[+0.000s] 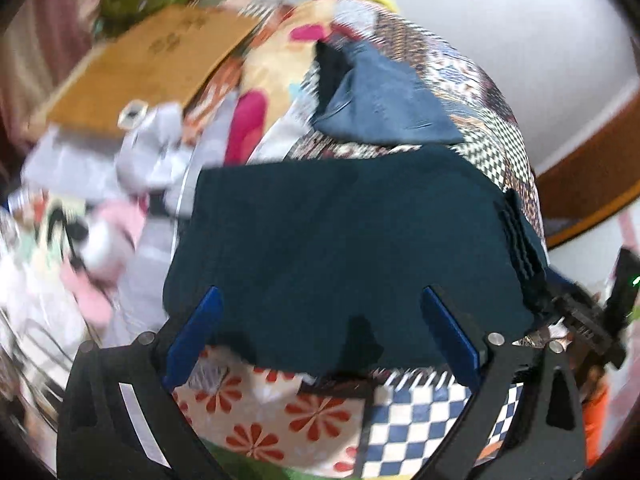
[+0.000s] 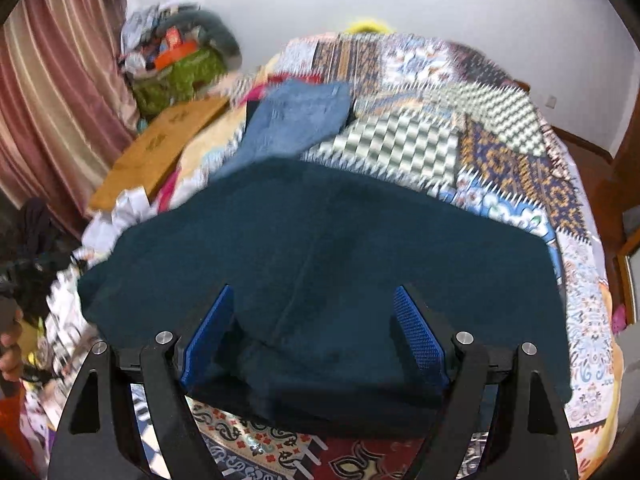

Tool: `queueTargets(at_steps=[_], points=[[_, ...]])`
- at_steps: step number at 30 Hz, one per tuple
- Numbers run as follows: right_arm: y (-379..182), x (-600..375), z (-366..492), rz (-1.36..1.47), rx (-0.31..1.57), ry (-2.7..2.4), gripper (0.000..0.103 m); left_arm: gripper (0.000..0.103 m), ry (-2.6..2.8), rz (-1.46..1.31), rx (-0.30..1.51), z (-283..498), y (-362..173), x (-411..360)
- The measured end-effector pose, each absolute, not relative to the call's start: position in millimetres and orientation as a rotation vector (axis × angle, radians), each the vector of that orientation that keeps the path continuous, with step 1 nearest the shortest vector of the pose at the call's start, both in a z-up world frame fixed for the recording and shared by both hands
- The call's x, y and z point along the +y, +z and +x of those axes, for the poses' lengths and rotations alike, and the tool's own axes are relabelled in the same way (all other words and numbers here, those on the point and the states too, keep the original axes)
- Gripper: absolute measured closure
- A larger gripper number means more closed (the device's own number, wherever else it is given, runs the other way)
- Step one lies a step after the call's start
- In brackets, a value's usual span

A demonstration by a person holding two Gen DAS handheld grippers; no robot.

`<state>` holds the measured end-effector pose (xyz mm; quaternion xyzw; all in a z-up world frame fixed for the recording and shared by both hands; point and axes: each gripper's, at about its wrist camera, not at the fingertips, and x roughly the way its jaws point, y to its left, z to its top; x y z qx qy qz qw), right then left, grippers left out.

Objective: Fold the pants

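Dark teal pants [image 1: 340,240] lie folded flat on a patchwork bedspread [image 1: 304,412]; they also show in the right wrist view [image 2: 320,264]. My left gripper [image 1: 320,300] is open, its blue pads spread over the near edge of the pants, holding nothing. My right gripper [image 2: 314,300] is open too, its pads either side of the pants' near part [image 2: 304,372]. The other gripper's black body [image 1: 588,320] shows at the right edge of the pants in the left wrist view.
A folded blue garment [image 2: 296,120] lies farther back on the bed, also in the left wrist view [image 1: 384,100]. A cardboard box [image 2: 160,148], a green bag [image 2: 180,76] and a curtain [image 2: 52,100] stand at the left. Loose clothes [image 1: 100,240] pile up left.
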<state>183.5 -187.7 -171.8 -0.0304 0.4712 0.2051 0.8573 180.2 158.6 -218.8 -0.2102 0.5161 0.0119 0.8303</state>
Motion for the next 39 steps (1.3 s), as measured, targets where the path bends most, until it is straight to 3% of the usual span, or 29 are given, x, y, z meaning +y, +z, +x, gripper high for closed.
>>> queueTargets(at_steps=[14,26,27,29,32,35,39], points=[[-182.9,-181.0,182.2,-0.075,1.024,0.457,0.024,0.001,-0.090,-0.917,1.193,144.0,-284.2,179.3],[-184.5,-182.8,183.1,-0.067,1.017,0.477,0.023,0.002,-0.123,-1.039,1.243,206.9,-324.0,180.9],[-184.5,-183.0,183.0,-0.065,1.017,0.478,0.023,0.008,-0.094,-1.020,1.234,210.6,-322.1,182.7],[-184.6,-184.2,183.1,-0.062,1.016,0.479,0.023,0.036,-0.010,-0.966,1.225,212.2,-318.7,184.2],[-181.8,-186.7,182.4,-0.048,1.027,0.477,0.023,0.065,0.052,-0.886,1.158,210.6,-304.8,183.6],[-172.4,-194.1,179.9,-0.025,1.024,0.482,0.024,0.075,0.118,-0.730,1.097,208.8,-280.8,176.7],[-155.7,-212.5,175.0,0.005,0.977,0.462,0.023,0.077,0.144,-0.438,1.003,205.8,-230.9,158.7]])
